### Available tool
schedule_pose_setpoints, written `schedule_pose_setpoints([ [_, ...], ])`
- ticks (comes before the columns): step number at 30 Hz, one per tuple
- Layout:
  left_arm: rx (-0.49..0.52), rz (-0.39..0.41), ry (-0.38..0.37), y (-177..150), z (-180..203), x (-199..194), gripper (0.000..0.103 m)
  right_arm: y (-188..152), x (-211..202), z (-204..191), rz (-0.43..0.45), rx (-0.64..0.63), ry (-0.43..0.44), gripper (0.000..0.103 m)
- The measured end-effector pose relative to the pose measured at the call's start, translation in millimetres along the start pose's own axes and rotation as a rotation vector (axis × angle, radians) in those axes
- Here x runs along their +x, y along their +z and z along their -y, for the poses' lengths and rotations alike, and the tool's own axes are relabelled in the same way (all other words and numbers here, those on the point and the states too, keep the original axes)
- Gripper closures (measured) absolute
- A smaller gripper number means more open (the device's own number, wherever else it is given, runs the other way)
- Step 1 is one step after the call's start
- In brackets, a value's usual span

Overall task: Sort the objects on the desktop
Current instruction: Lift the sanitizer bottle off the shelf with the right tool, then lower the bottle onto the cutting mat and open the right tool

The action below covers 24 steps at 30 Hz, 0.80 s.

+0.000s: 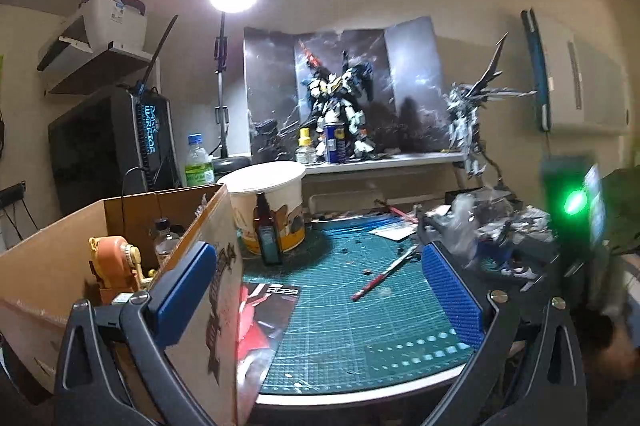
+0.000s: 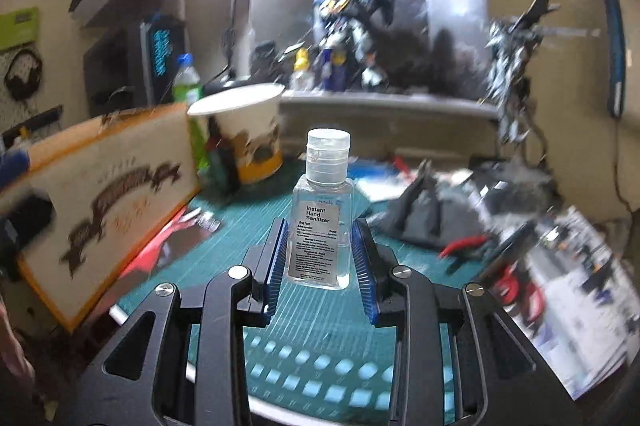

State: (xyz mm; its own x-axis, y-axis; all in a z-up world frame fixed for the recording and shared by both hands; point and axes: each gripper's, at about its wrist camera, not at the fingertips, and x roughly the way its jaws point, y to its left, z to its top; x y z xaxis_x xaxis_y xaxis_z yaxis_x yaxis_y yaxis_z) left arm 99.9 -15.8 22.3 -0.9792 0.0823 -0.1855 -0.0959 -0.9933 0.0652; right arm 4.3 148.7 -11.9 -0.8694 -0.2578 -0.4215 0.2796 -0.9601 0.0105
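My right gripper (image 2: pixel 320 258) is shut on a clear hand sanitizer bottle (image 2: pixel 320 222) with a white flip cap, held upright above the green cutting mat (image 2: pixel 328 314). My left gripper (image 1: pixel 316 274) is open and empty, its left pad beside the wall of an open cardboard box (image 1: pixel 132 226); the box also shows in the right wrist view (image 2: pixel 104 193). The box holds an orange pencil sharpener (image 1: pixel 116 262) and a small bottle (image 1: pixel 164 238). A red-handled tool (image 1: pixel 380 276) lies on the mat (image 1: pixel 360 326).
A paper bucket (image 1: pixel 272 201) and a dark glass bottle (image 1: pixel 268 230) stand behind the box. A red booklet (image 1: pixel 260 314) lies by the box. Model parts and bags (image 1: pixel 492 226) clutter the right. Red nippers (image 2: pixel 464 246) lie right. Model robots stand on the rear shelf (image 1: pixel 384 159).
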Motion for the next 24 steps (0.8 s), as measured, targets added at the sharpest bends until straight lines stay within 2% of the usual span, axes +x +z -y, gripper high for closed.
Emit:
schedule_pose_setpoints([
  [7,0.009,0.040,-0.076,-2.2,17.1,-18.0,0.000,-34.3,10.0,-8.8,-0.029,-0.053,0.062,0.072],
  [12,-0.031,-0.005,-0.113,-7.3,18.1,-12.1,0.000,-50.1,20.0,-9.1,-0.064,-0.035,0.054,0.072],
  [17,-0.033,-0.017,-0.104,-9.6,18.1,-8.3,0.000,-66.7,26.4,-9.8,-0.096,-0.023,0.036,0.072],
  [24,-0.034,-0.024,-0.096,-11.4,16.4,-6.3,0.000,-80.7,31.1,-10.4,-0.097,-0.026,0.017,0.072],
])
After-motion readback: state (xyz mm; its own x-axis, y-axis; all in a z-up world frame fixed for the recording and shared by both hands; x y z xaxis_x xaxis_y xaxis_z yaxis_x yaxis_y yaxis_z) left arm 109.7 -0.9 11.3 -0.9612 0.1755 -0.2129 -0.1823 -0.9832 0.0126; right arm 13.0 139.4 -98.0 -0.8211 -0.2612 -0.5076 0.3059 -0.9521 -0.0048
